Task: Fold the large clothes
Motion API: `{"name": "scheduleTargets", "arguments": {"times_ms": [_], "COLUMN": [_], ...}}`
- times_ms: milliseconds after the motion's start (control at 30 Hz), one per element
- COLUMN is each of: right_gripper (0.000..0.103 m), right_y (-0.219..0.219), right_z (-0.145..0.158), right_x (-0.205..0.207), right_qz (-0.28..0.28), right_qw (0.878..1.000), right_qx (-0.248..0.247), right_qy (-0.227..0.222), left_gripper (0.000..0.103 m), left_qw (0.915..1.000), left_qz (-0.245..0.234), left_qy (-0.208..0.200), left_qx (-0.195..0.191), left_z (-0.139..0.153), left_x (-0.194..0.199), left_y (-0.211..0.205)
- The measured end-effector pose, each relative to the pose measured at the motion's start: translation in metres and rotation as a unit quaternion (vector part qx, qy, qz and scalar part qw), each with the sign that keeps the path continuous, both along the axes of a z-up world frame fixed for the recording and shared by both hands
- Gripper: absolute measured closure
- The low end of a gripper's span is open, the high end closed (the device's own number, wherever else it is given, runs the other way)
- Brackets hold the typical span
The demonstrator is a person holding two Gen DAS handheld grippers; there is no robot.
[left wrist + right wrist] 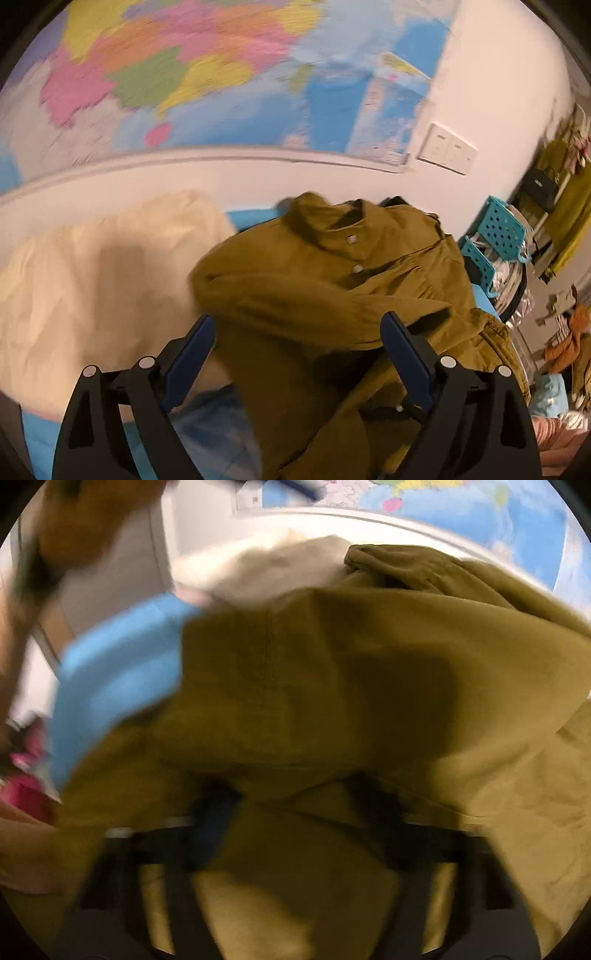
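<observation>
An olive-green buttoned shirt [332, 280] lies bunched on a blue surface [218, 435], collar toward the wall. My left gripper [297, 325] is open, its blue-padded fingers [188, 354] spread either side of a folded sleeve, with cloth lying between them. In the right wrist view the same shirt [351, 672] fills the frame, blurred. My right gripper [295, 801] sits under draped cloth; its fingers [214, 819] are mostly covered, so its state is unclear.
A cream cloth [99, 280] lies left of the shirt. A map [207, 74] hangs on the wall behind. Teal perforated baskets [502, 229] stand at the right, with more clothes [569, 339] beyond. Blue bedding [118, 672] and a pink item [26, 786] show at left.
</observation>
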State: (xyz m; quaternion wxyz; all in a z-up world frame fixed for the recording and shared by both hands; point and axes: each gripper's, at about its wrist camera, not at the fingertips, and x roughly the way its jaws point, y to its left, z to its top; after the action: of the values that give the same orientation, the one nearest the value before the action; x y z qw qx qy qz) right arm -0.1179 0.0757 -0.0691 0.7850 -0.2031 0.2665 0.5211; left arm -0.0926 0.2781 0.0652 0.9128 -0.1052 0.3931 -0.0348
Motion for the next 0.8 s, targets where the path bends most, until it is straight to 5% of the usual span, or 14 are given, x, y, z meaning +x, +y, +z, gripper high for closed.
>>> {"name": "scheduleTargets", "arguments": {"times_ms": [33, 133, 233, 400, 500, 567, 633, 800], "right_gripper": [0.098, 0.098, 0.098, 0.094, 0.083, 0.062, 0.062, 0.014], "right_y": [-0.009, -0.053, -0.123, -0.208, -0.239, -0.256, -0.271, -0.298], "right_z": [0.007, 0.034, 0.066, 0.059, 0.025, 0.004, -0.009, -0.006], "right_x": [0.006, 0.026, 0.056, 0.112, 0.144, 0.157, 0.163, 0.164], "right_qz": [0.006, 0.012, -0.011, -0.108, -0.19, -0.245, -0.247, -0.281], "right_qw": [0.999, 0.988, 0.963, 0.919, 0.89, 0.88, 0.873, 0.866], "right_qx": [0.018, 0.105, 0.214, 0.299, 0.297, 0.273, 0.276, 0.293], "right_qy": [0.029, 0.108, 0.162, 0.235, 0.288, 0.3, 0.317, 0.292], "left_gripper": [0.015, 0.015, 0.016, 0.016, 0.017, 0.018, 0.018, 0.023], "left_qw": [1.0, 0.9999, 0.9994, 0.9974, 0.9952, 0.9938, 0.9933, 0.9966], "left_qz": [0.004, -0.001, -0.02, -0.03, -0.02, -0.009, 0.007, 0.044], "left_qy": [0.002, 0.007, 0.014, 0.024, 0.035, 0.044, 0.053, 0.058], "left_qx": [0.001, 0.015, 0.026, 0.061, 0.09, 0.102, 0.103, 0.039], "left_z": [-0.004, -0.014, -0.024, -0.043, -0.057, -0.066, -0.073, -0.069], "left_x": [-0.004, -0.008, -0.005, 0.021, 0.041, 0.052, 0.062, 0.077], "left_y": [0.005, 0.011, 0.003, -0.025, -0.036, -0.037, -0.032, -0.006]}}
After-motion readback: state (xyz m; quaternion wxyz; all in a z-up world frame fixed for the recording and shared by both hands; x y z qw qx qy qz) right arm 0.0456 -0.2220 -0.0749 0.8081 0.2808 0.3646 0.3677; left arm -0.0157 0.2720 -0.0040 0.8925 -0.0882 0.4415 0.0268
